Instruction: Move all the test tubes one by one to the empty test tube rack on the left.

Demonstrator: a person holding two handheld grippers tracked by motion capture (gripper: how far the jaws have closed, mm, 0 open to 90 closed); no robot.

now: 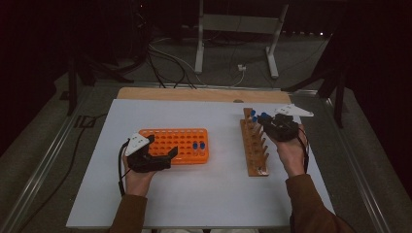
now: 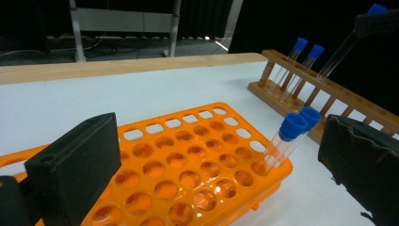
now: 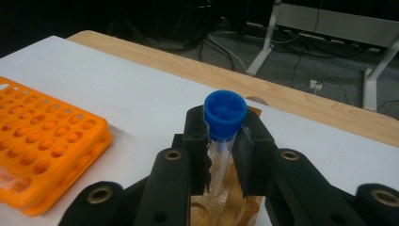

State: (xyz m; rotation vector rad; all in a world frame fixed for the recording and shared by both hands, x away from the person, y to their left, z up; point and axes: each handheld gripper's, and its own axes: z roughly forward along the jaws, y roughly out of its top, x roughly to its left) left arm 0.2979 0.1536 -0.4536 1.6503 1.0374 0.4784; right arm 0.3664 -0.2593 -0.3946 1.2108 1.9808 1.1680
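Right claw clamped on 1 blue-capped tube – 2 tubes in orange rack, 2 in wooden rack; left claw wide open, empty.

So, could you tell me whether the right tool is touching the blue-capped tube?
Touching: the right gripper view shows the right tool with both jaws pressed on the blue-capped tube just under its cap.
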